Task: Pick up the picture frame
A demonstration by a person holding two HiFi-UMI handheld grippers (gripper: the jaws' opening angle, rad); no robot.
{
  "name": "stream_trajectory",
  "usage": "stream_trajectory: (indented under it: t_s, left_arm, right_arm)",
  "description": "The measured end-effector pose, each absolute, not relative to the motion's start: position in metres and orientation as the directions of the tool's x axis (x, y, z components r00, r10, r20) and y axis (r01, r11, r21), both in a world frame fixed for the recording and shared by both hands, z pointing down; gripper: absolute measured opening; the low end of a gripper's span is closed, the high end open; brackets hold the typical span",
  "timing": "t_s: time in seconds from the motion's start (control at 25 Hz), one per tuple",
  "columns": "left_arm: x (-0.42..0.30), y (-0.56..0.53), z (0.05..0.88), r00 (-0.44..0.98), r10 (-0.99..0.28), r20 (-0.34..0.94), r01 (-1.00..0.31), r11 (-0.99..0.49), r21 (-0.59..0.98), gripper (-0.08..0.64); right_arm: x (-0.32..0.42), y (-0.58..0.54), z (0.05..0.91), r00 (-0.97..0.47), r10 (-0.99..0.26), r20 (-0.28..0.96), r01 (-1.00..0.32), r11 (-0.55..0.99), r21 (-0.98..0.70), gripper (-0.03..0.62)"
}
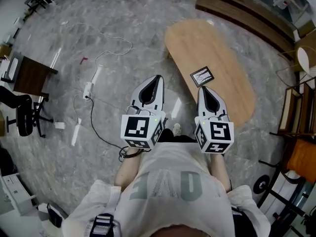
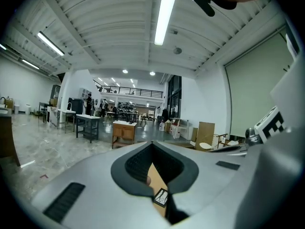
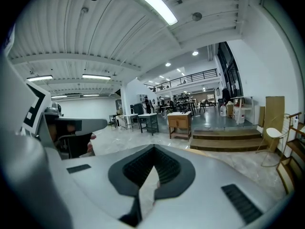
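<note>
The picture frame [image 1: 203,76] lies flat, dark-rimmed, on the oval wooden table [image 1: 222,43], on the side of the top nearest the person and well inside its rim. Just short of it hangs the right gripper [image 1: 201,89], its tip near the frame's closest corner. Its jaws are clenched together with nothing between them. The left gripper [image 1: 158,78] is held beside it, over the grey marble floor [image 1: 59,147] to the left of the table, and is likewise clamped shut and empty. Its own view catches the frame and a strip of tabletop through the gap behind the tips. A white cable [image 1: 97,126] trails across the floor further left, well apart from all this. I would say the step in hand is the approach, with no grasp begun. To do it well, the right gripper looks the better placed. Its jaws should part before it reaches the frame, then come in low to straddle one edge. A frame lying flat gives little to bite, so the left gripper could steady the far side to stop it sliding.
</note>
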State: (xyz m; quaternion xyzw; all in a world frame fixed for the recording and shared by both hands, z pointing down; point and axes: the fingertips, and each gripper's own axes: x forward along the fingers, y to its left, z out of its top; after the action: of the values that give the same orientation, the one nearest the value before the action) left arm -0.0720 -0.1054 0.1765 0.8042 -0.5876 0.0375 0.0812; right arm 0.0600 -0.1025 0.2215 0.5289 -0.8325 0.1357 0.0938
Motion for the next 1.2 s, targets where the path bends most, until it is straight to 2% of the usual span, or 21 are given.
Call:
stream_trajectory:
  t_s: [0.24, 0.64, 1.2]
  left_arm:
    - [-0.078, -0.139, 0.176, 0.333, -0.930, 0.155, -0.943, -0.324, 0.077, 0.008]
    - [-0.066, -0.170, 0.165, 0.457, -0.881, 0.121, -0.890, -0.454, 0.053, 0.008]
    - [-0.075, -0.181, 0.175, 0.481, -0.866, 0.136, -0.877, -0.476, 0.064, 0.008]
  right_arm:
    - [0.053, -0.135, 0.209, -0.404, -0.875, 0.266, -0.915, 0.385, -0.123, 0.003]
    - [0.047, -0.149, 0.196, -0.326, -0.915, 0.237, -0.945, 0.310, -0.104, 0.003]
    - [0.039, -0.157, 0.202, -0.290, -0.927, 0.237, -0.957, 0.280, -0.078, 0.003]
